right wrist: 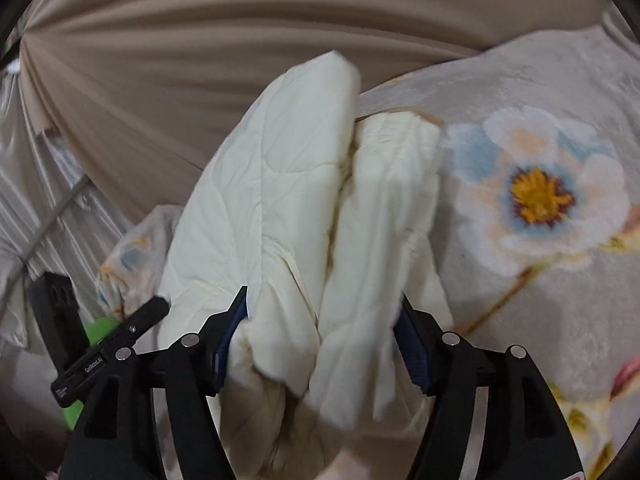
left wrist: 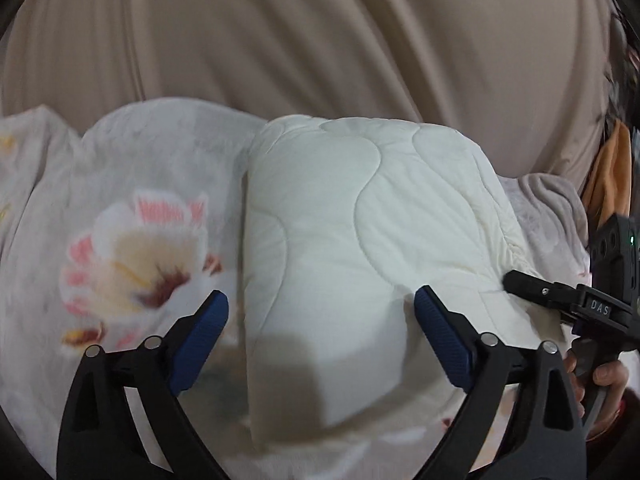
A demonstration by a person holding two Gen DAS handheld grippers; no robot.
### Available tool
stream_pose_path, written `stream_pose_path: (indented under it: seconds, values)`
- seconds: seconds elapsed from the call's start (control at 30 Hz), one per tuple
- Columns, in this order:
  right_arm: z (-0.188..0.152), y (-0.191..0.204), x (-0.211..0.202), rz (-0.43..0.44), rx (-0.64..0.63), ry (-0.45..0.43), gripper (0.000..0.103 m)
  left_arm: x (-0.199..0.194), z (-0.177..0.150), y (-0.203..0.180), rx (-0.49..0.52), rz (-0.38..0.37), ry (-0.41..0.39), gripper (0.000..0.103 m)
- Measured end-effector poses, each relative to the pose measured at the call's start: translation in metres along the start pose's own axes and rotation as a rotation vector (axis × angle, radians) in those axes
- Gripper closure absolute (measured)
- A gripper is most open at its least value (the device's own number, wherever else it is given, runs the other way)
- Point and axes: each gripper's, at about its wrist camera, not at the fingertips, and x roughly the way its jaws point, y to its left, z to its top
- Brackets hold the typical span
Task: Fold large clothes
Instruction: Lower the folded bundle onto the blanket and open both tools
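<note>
Beige draped curtain fabric [left wrist: 320, 32] hangs behind a bed spread with a grey flower-printed sheet [left wrist: 132, 216]. On that sheet lies the cream quilted padded garment [left wrist: 360, 220], folded into a thick block. The left gripper [left wrist: 322, 340] stands wide, its blue pads either side of the block's near end and not pressing it. The right gripper [right wrist: 322, 340] has a bunched edge of the garment between its pads; I cannot tell whether they still pinch it. To finish this fold well, I judge both tools should let go fully and pull clear without dragging the layers. No containers are in view.
</note>
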Motion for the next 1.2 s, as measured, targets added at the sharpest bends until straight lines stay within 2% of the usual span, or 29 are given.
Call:
stream_pose_path:
  seconds: [0.07, 0.17, 0.23, 0.3, 0.33, 0.4, 0.43, 0.5, 0.6, 0.8, 0.93, 1.07, 1.2]
  values:
    - [-0.001, -0.002, -0.020, -0.003, 0.030, -0.020, 0.035, -0.011, -0.001, 0.005, -0.034, 0.014, 0.027, 0.010]
    - [-0.004, 0.014, -0.054, -0.091, -0.004, -0.100, 0.038, -0.027, -0.001, 0.007, -0.075, 0.046, 0.044, 0.010]
    - [-0.006, 0.037, -0.066, -0.127, -0.104, -0.120, 0.068, -0.030, 0.003, 0.000, -0.067, 0.070, 0.058, 0.010]
    - [-0.012, 0.058, -0.064, -0.136, -0.197, -0.091, 0.071, -0.031, 0.001, -0.015, -0.026, 0.118, 0.049, 0.010]
    - [-0.015, 0.067, -0.060, -0.127, -0.234, -0.079, 0.078, -0.029, 0.000, -0.020, 0.001, 0.141, 0.043, 0.010]
    - [-0.021, 0.075, -0.047, -0.176, -0.309, -0.053, 0.090, -0.025, -0.004, -0.038, 0.066, 0.205, 0.030, 0.010]
    - [-0.023, 0.077, -0.035, -0.235, -0.345, -0.042, 0.090, -0.023, -0.004, -0.044, 0.085, 0.230, 0.025, 0.010]
    - [-0.021, 0.066, -0.013, -0.293, -0.341, -0.010, 0.091, -0.016, -0.007, -0.053, 0.118, 0.260, 0.030, 0.010]
    - [-0.017, 0.042, 0.004, -0.326, -0.288, 0.007, 0.091, -0.003, -0.012, -0.061, 0.129, 0.260, 0.058, 0.010]
    - [-0.017, 0.032, 0.029, -0.369, -0.321, 0.002, 0.089, 0.012, -0.018, -0.066, 0.136, 0.275, 0.067, 0.008]
    - [-0.017, 0.038, 0.016, -0.353, -0.299, -0.022, 0.088, 0.011, -0.019, -0.067, 0.132, 0.289, 0.070, 0.008]
    - [-0.008, 0.066, -0.022, -0.319, -0.315, -0.117, 0.087, 0.007, -0.018, -0.064, 0.115, 0.287, 0.070, 0.007]
    - [0.034, 0.088, -0.025, -0.320, -0.340, -0.172, 0.087, -0.007, 0.004, -0.059, 0.097, 0.287, 0.004, 0.008]
